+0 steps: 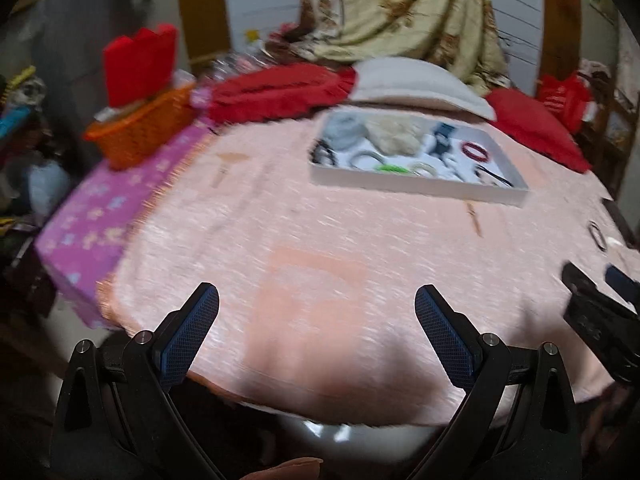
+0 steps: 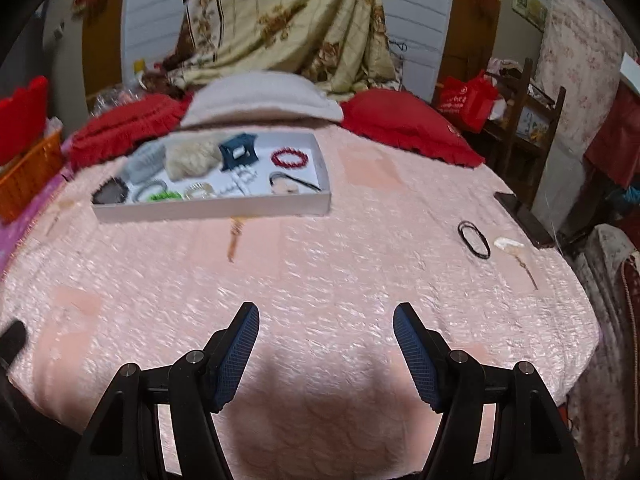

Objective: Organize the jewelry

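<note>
Beside black bands (image 2: pixel 473 239), perhaps a shell (image 2: pixel 508 244)

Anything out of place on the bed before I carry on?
Yes. A black hair tie and a pale ornament lie loose on the pink bedspread, far right of the white tray holding the other pieces. Both grippers are open, empty.

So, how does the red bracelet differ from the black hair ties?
The red bracelet lies inside the white tray; the black hair ties lie outside it, on the pink bedspread to the right. The red bracelet looks thick and beaded; the black hair ties are thin, plain loops. Both are ring-shaped and lie flat, and neither gripper touches them.
</note>
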The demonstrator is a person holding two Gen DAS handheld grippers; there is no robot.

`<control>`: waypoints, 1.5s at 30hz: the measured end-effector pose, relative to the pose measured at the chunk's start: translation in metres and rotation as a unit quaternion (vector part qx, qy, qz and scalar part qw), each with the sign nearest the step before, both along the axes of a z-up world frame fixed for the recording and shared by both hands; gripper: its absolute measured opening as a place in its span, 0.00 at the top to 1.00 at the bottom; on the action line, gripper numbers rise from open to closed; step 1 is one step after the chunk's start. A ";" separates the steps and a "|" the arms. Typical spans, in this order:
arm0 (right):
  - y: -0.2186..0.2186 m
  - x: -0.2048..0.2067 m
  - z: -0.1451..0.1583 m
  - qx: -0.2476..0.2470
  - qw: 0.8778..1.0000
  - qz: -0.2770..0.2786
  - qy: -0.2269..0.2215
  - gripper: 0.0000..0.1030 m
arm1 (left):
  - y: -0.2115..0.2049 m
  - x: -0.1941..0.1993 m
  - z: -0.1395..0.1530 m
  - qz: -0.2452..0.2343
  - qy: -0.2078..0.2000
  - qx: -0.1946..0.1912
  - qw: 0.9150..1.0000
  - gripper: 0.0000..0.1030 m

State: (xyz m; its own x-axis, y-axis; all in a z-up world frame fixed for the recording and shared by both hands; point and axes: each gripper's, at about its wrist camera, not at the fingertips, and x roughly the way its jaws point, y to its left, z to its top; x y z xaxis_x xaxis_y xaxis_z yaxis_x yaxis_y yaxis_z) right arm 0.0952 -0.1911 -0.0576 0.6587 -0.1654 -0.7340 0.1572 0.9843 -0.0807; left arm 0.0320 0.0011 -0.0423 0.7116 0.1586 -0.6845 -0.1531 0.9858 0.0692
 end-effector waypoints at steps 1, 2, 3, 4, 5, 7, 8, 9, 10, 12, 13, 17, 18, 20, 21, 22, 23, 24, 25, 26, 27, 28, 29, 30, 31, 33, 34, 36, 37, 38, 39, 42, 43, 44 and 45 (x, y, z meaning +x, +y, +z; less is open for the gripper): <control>-0.002 0.001 -0.002 0.001 1.000 -0.002 0.006 0.35 | 0.001 0.000 0.001 0.004 -0.004 0.001 1.000 0.04; -0.004 0.001 -0.004 0.002 1.000 -0.004 0.011 0.35 | 0.002 -0.001 0.001 0.006 -0.006 0.000 1.000 0.04; -0.005 0.002 -0.005 0.000 1.000 -0.007 0.015 0.35 | 0.003 -0.001 0.001 0.004 -0.005 -0.003 1.000 0.04; -0.006 0.002 -0.007 -0.001 1.000 -0.008 0.017 0.35 | 0.003 -0.001 0.000 0.000 -0.003 -0.005 1.000 0.04; -0.007 0.002 -0.007 -0.001 1.000 -0.008 0.019 0.35 | 0.001 -0.001 -0.002 -0.004 -0.001 -0.005 1.000 0.04; -0.008 0.001 -0.007 0.001 1.000 -0.007 0.018 0.35 | -0.003 0.000 -0.003 -0.013 0.003 -0.001 1.000 0.04; -0.007 0.000 -0.007 -0.001 1.000 -0.007 0.017 0.35 | -0.005 0.000 -0.003 -0.016 0.004 0.001 1.000 0.04; -0.007 0.000 -0.007 -0.004 1.000 -0.006 0.016 0.35 | -0.006 0.001 -0.003 -0.018 0.004 0.002 1.000 0.04; -0.005 0.000 -0.007 -0.007 1.000 -0.005 0.015 0.35 | -0.007 0.000 -0.003 -0.020 0.003 0.002 1.000 0.04; -0.003 0.000 -0.006 -0.008 1.000 -0.002 0.013 0.35 | -0.008 -0.001 -0.002 -0.022 0.001 0.001 1.000 0.04; -0.002 -0.001 -0.005 -0.009 1.000 -0.001 0.012 0.35 | -0.008 -0.001 -0.002 -0.023 0.000 0.001 1.000 0.04; 0.002 -0.001 -0.004 -0.013 1.000 0.005 0.010 0.35 | -0.008 0.000 -0.003 -0.026 0.005 -0.005 1.000 0.04; 0.002 -0.001 -0.004 -0.014 1.000 0.006 0.010 0.35 | -0.009 0.000 -0.003 -0.026 0.006 -0.006 1.000 0.04; 0.004 -0.001 -0.005 -0.016 1.000 0.008 0.010 0.35 | -0.009 0.001 -0.004 -0.028 0.009 -0.008 1.000 0.04; 0.004 -0.001 -0.005 -0.017 1.000 0.008 0.011 0.35 | -0.009 0.001 -0.005 -0.028 0.010 -0.009 1.000 0.04; 0.005 -0.001 -0.005 -0.017 1.000 0.009 0.011 0.35 | -0.009 0.001 -0.005 -0.029 0.010 -0.010 0.999 0.04; 0.005 0.000 -0.005 -0.018 1.000 0.009 0.011 0.34 | -0.009 0.001 -0.005 -0.029 0.010 -0.011 0.999 0.04; 0.005 0.000 -0.006 -0.018 1.000 0.009 0.012 0.34 | -0.010 0.001 -0.005 -0.030 0.011 -0.011 0.999 0.04; 0.005 -0.001 -0.006 -0.017 1.000 0.009 0.012 0.34 | -0.010 0.001 -0.005 -0.031 0.011 -0.011 0.999 0.04; 0.005 -0.001 -0.006 -0.017 1.000 0.009 0.012 0.34 | -0.010 0.002 -0.005 -0.032 0.011 -0.012 0.999 0.04; 0.005 -0.001 -0.006 -0.017 1.000 0.009 0.012 0.34 | -0.011 0.002 -0.006 -0.034 0.013 -0.013 0.999 0.04; 0.005 -0.001 -0.006 -0.018 1.000 0.009 0.012 0.34 | -0.011 0.002 -0.007 -0.035 0.015 -0.014 0.999 0.04; 0.005 -0.001 -0.006 -0.018 1.000 0.009 0.013 0.34 | -0.011 0.003 -0.008 -0.037 0.018 -0.017 0.999 0.04; 0.006 -0.001 -0.006 -0.019 1.000 0.010 0.013 0.34 | -0.011 0.003 -0.010 -0.038 0.022 -0.019 0.999 0.04; 0.006 -0.001 -0.007 -0.020 1.000 0.010 0.014 0.34 | -0.012 0.004 -0.011 -0.039 0.024 -0.020 0.999 0.04; 0.007 0.000 -0.008 -0.024 1.000 0.011 0.017 0.34 | -0.012 0.005 -0.013 -0.042 0.029 -0.023 0.998 0.04; 0.007 0.000 -0.008 -0.025 0.999 0.012 0.018 0.34 | -0.012 0.005 -0.013 -0.043 0.031 -0.025 0.998 0.04; 0.008 0.000 -0.009 -0.026 0.999 0.014 0.020 0.34 | -0.012 0.005 -0.014 -0.043 0.032 -0.026 0.998 0.04; 0.008 0.000 -0.009 -0.027 0.999 0.014 0.021 0.34 | -0.012 0.005 -0.014 -0.043 0.031 -0.026 0.998 0.04; 0.008 0.000 -0.010 -0.029 0.999 0.014 0.022 0.34 | -0.012 0.005 -0.014 -0.043 0.032 -0.027 0.998 0.04; 0.008 0.001 -0.010 -0.030 0.999 0.014 0.023 0.34 | -0.012 0.005 -0.014 -0.044 0.032 -0.027 0.998 0.04; 0.007 0.001 -0.011 -0.030 0.999 0.014 0.027 0.34 | -0.012 0.006 -0.016 -0.044 0.036 -0.031 0.998 0.04; 0.007 0.001 -0.011 -0.029 0.999 0.014 0.027 0.34 | -0.012 0.007 -0.016 -0.044 0.038 -0.033 0.998 0.04; 0.007 0.001 -0.011 -0.029 0.999 0.014 0.027 0.34 | -0.012 0.007 -0.017 -0.042 0.039 -0.034 0.998 0.04; 0.007 0.001 -0.010 -0.029 0.999 0.014 0.026 0.34 | -0.011 0.007 -0.017 -0.042 0.040 -0.036 0.998 0.04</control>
State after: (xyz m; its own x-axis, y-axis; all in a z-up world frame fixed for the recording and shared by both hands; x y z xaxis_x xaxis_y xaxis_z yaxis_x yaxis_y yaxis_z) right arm 0.0963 -0.1842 -0.0679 0.6243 -0.1919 -0.7573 0.1245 0.9814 -0.1461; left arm 0.0390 -0.0102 -0.0592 0.6622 0.0490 -0.7478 -0.0669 0.9977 0.0062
